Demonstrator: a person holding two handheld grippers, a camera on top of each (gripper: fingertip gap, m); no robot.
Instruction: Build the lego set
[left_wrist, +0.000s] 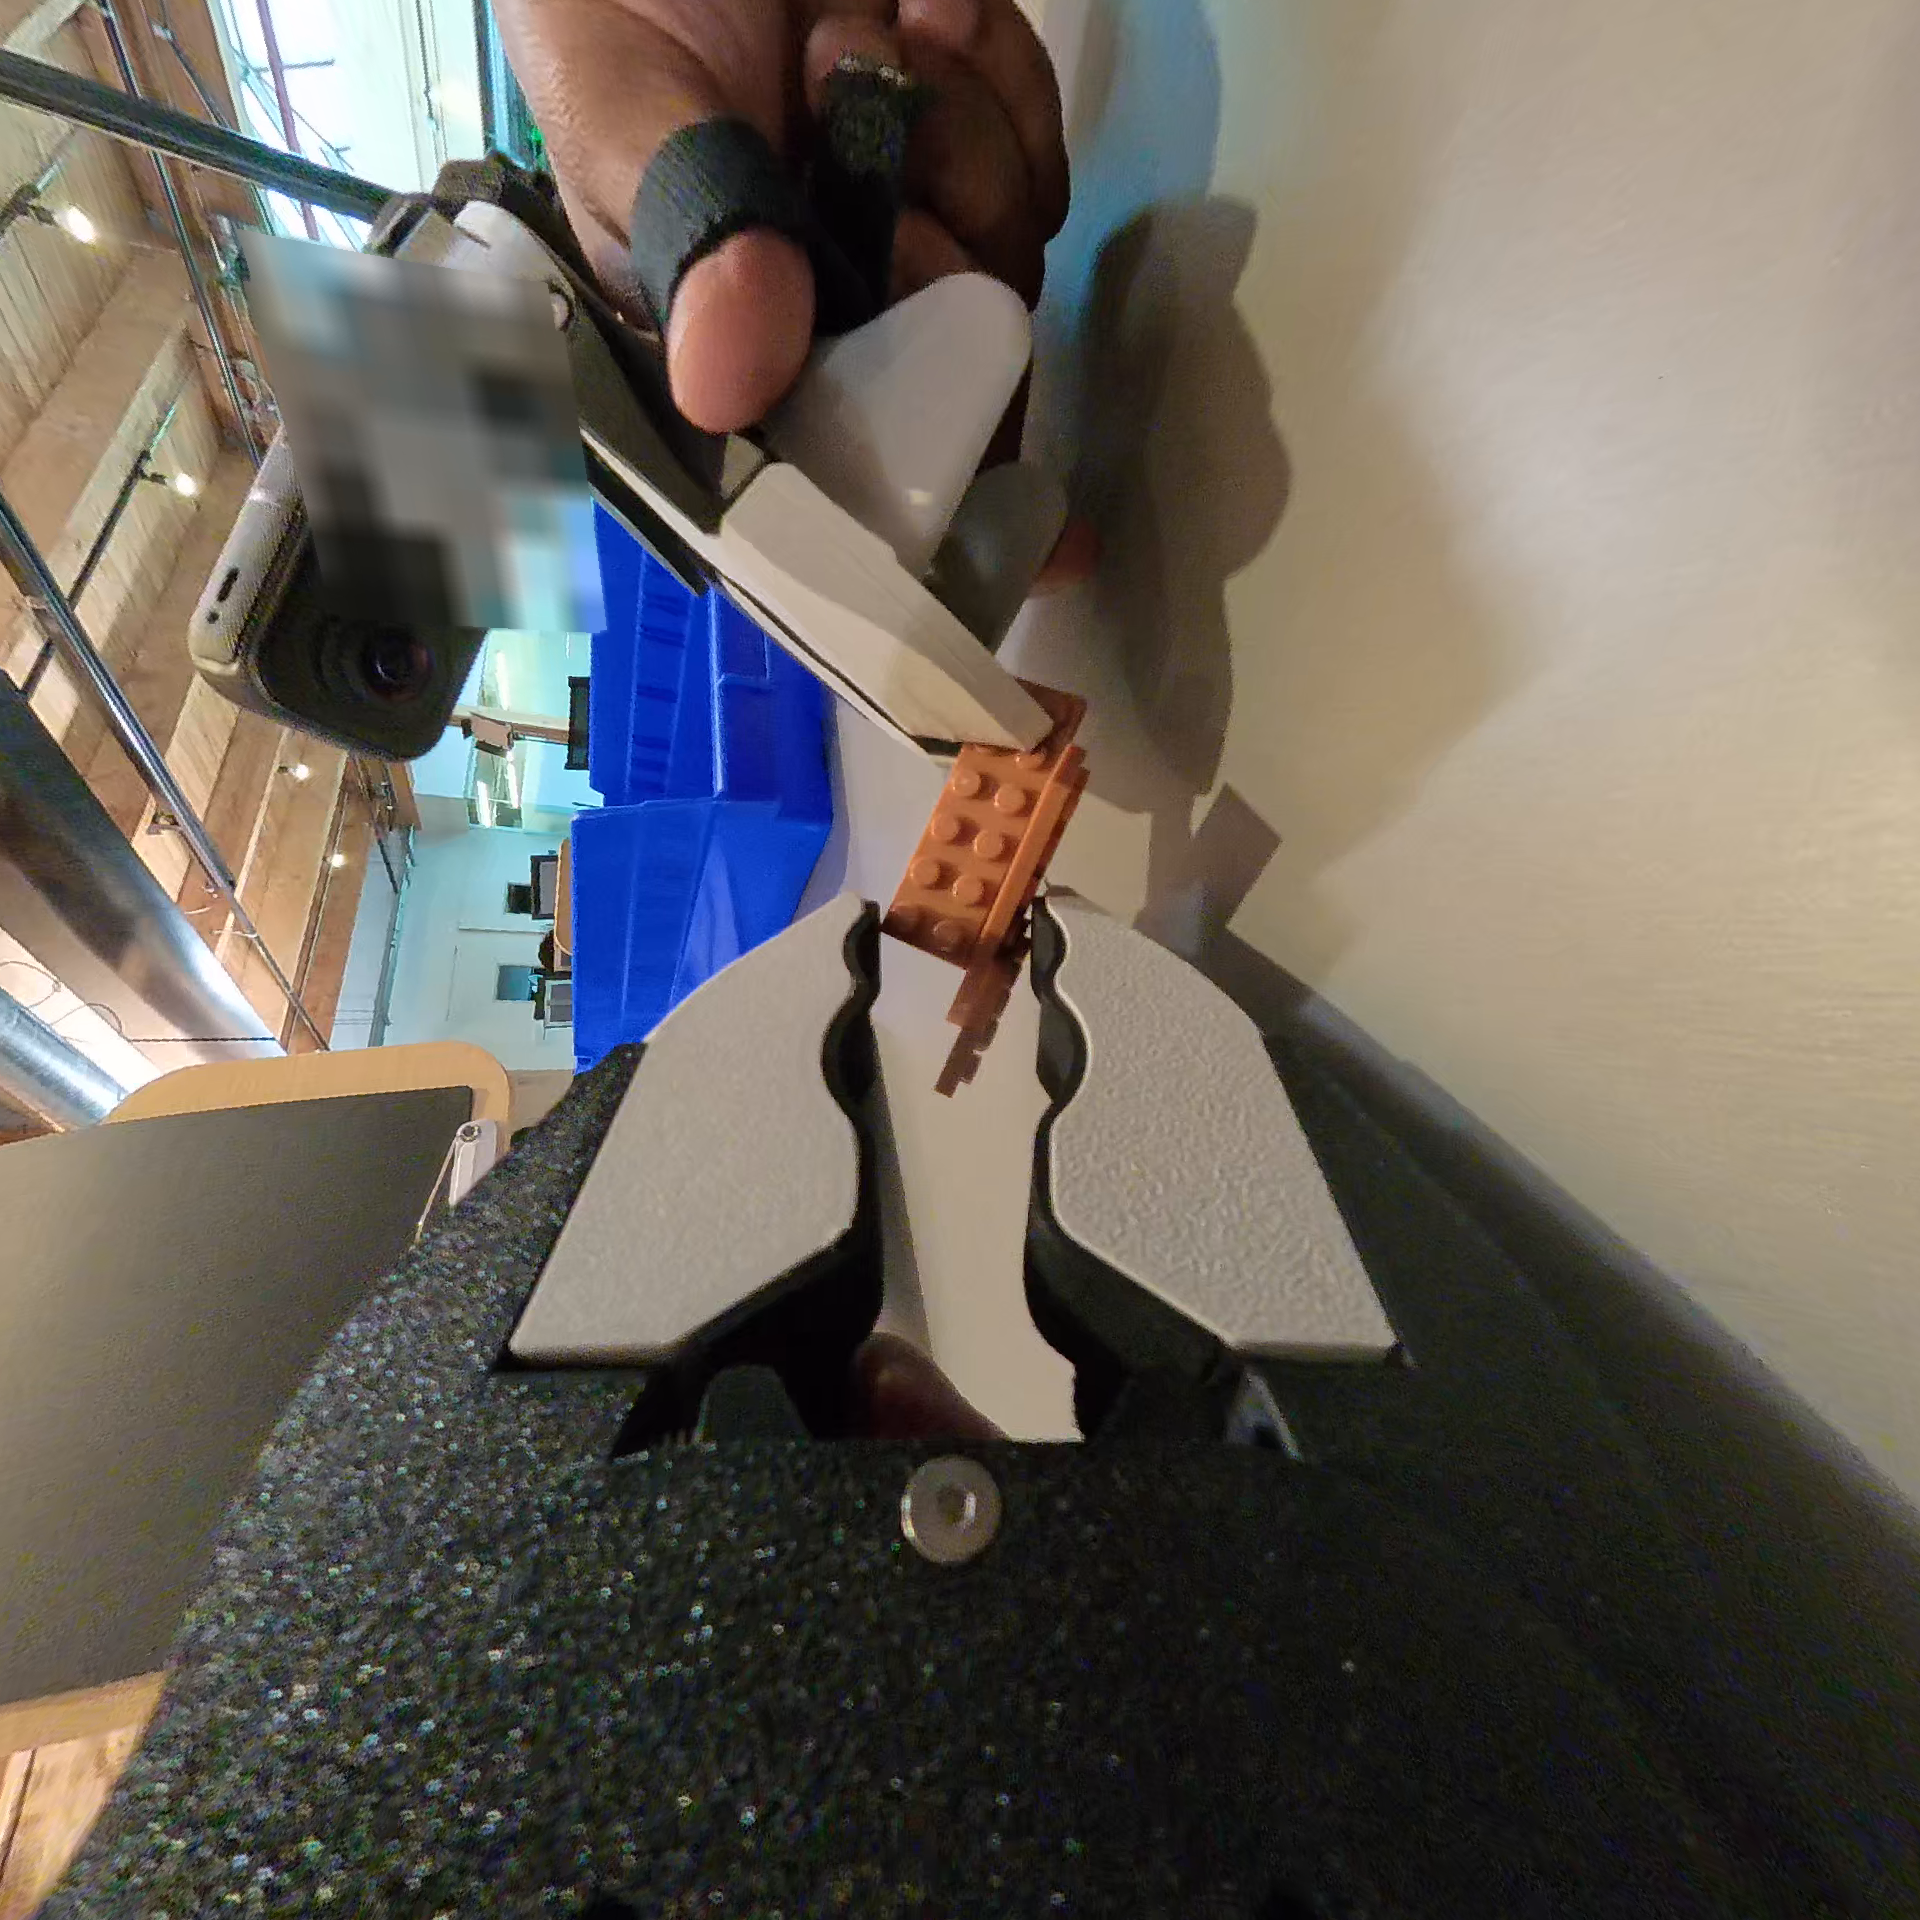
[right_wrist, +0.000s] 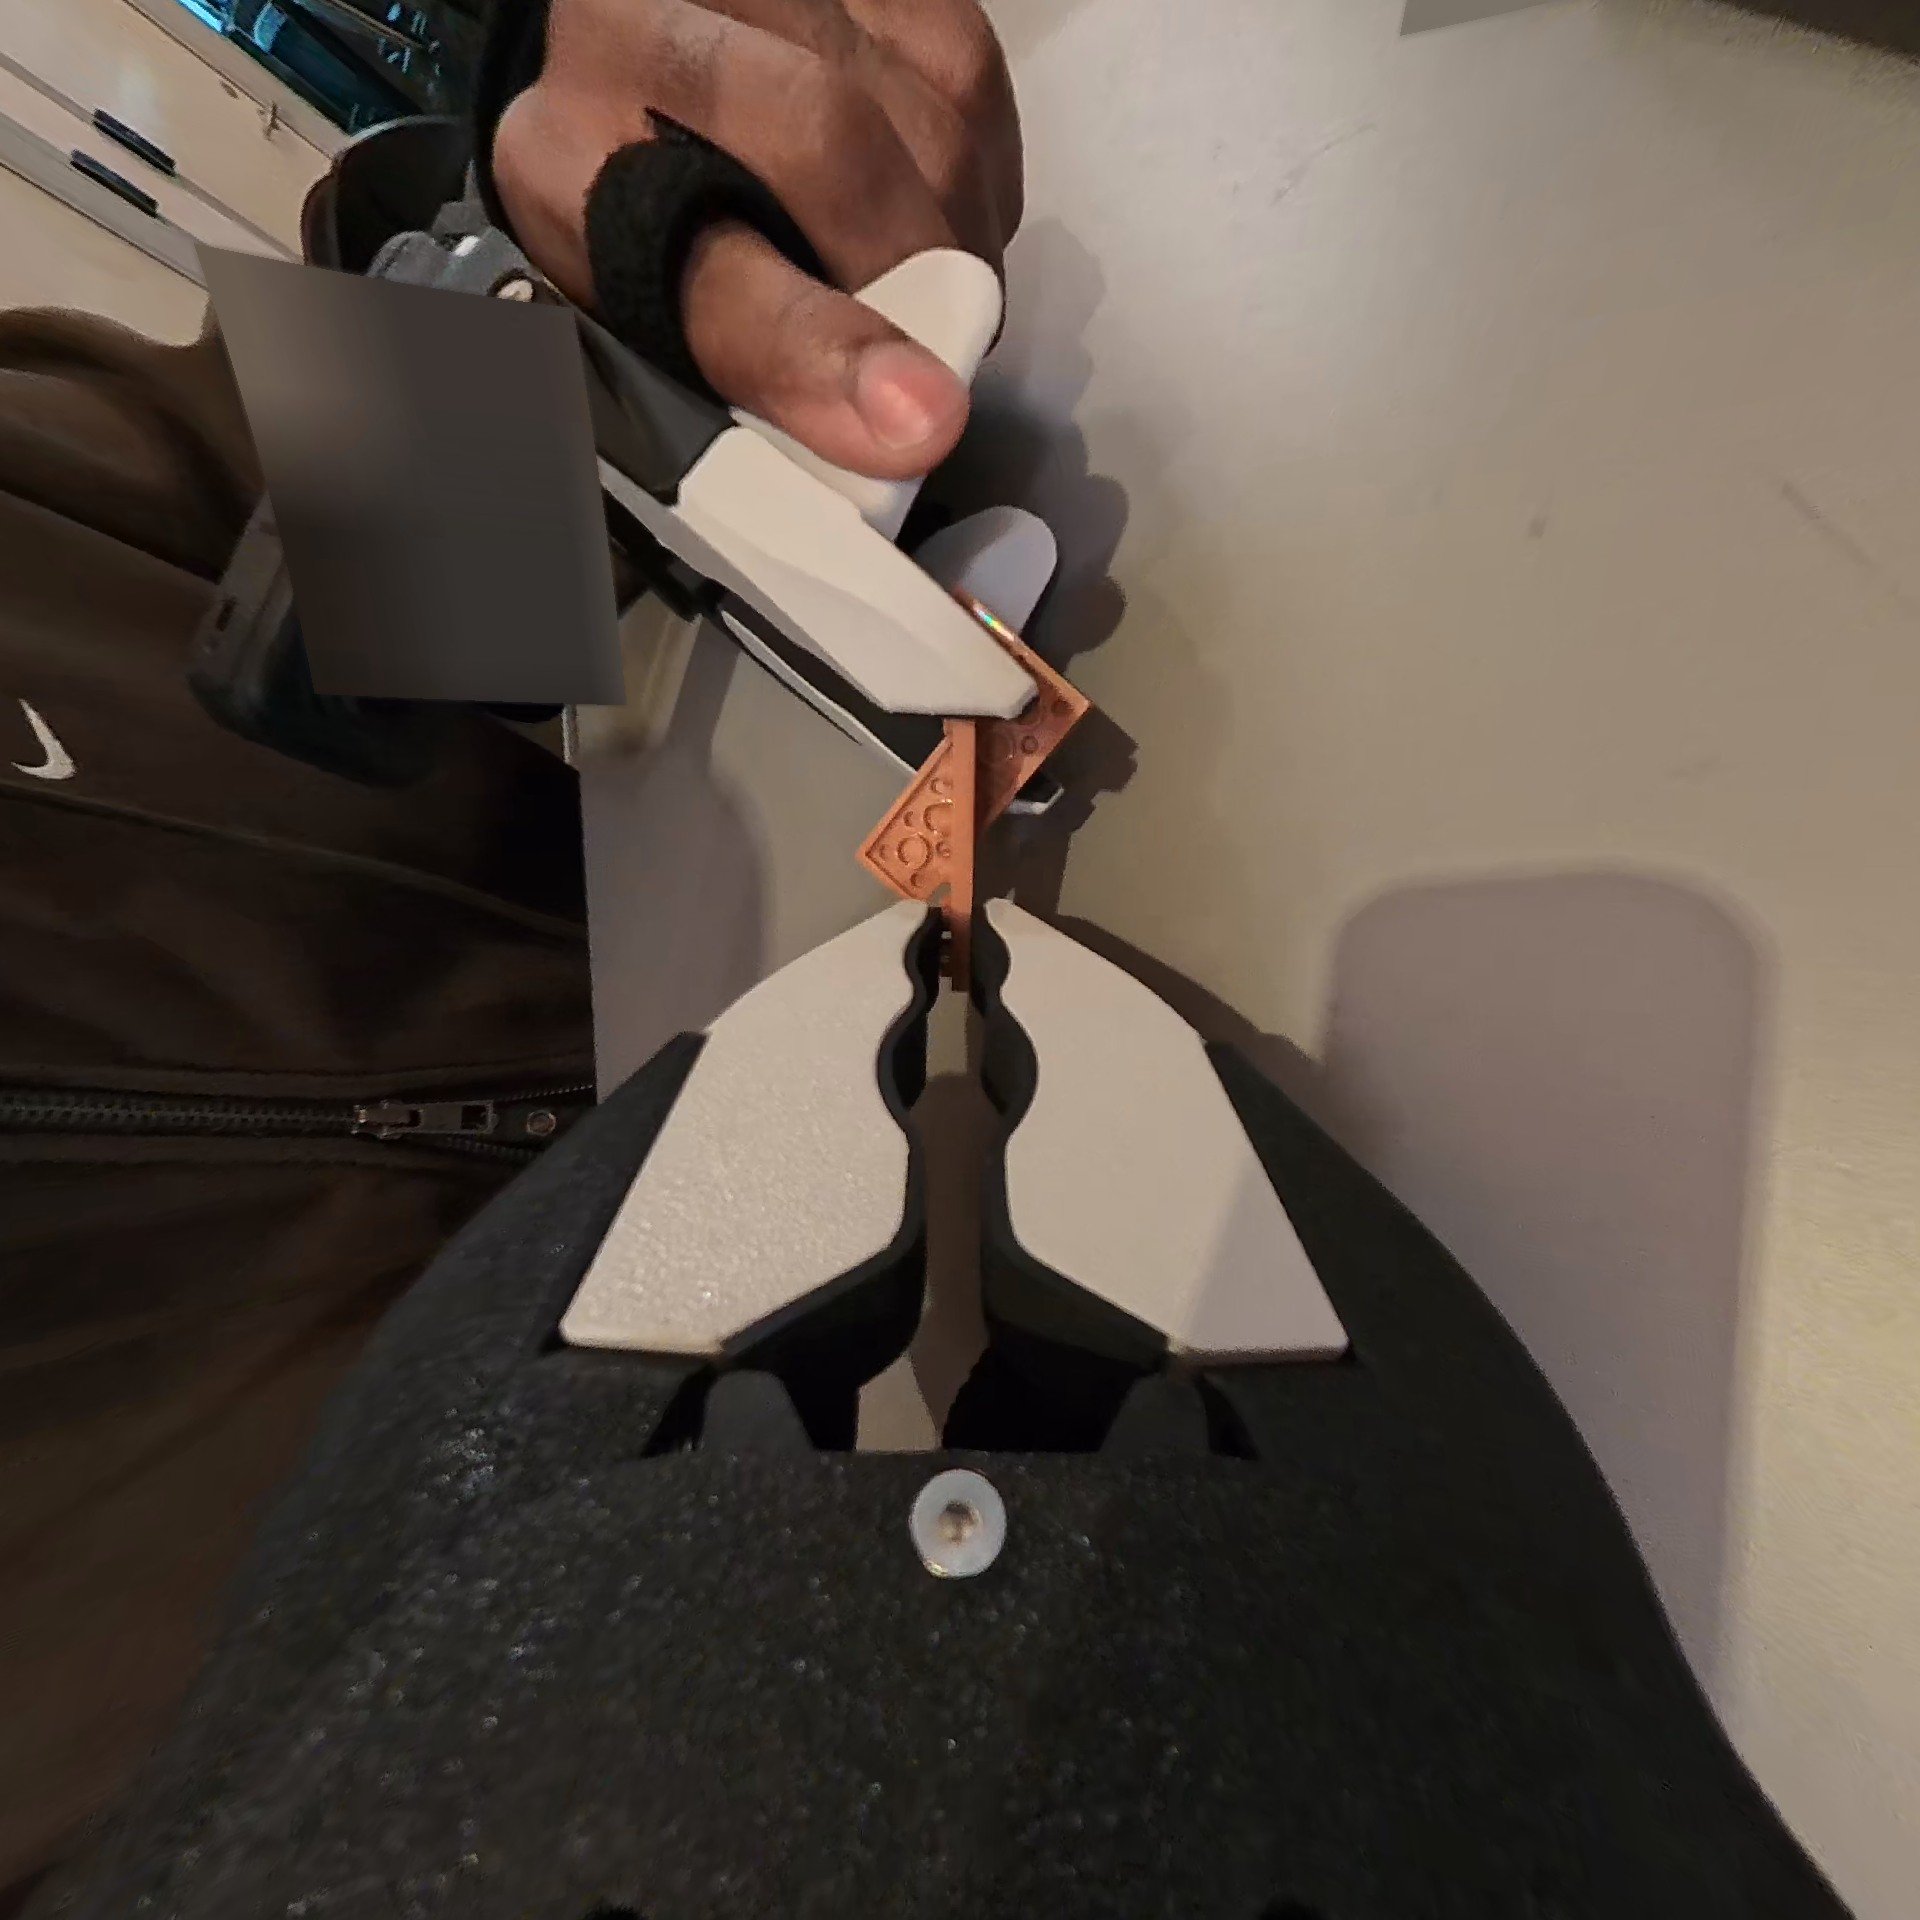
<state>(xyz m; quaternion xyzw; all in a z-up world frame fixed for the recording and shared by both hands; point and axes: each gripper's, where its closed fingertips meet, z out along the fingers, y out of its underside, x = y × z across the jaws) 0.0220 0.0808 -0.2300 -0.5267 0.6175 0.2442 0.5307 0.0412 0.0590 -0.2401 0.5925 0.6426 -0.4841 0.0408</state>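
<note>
Both grippers meet in the air over a white table (right_wrist: 1455, 468), each shut on orange lego. In the left wrist view, my left gripper (left_wrist: 951, 920) pinches a thin orange plate (left_wrist: 971, 1023), seen edge-on, along with the near end of a studded orange plate (left_wrist: 987, 842). My right gripper (left_wrist: 1029, 727) comes in from the upper left and grips that studded plate's far end. In the right wrist view, my right gripper (right_wrist: 956, 914) is shut on the studded plate, seen edge-on (right_wrist: 963, 831). The left gripper (right_wrist: 1023, 707) holds a wedge-shaped plate with its underside showing (right_wrist: 914, 831). The two pieces touch at right angles.
Blue storage bins (left_wrist: 707, 831) stand beyond the table edge. The person's dark zipped jacket (right_wrist: 260, 935) fills the left of the right wrist view. Bare hands with black finger straps (left_wrist: 717, 208) hold both grippers. The right gripper's camera (left_wrist: 343, 665) hangs at left. My left and right fingertips are right by each other.
</note>
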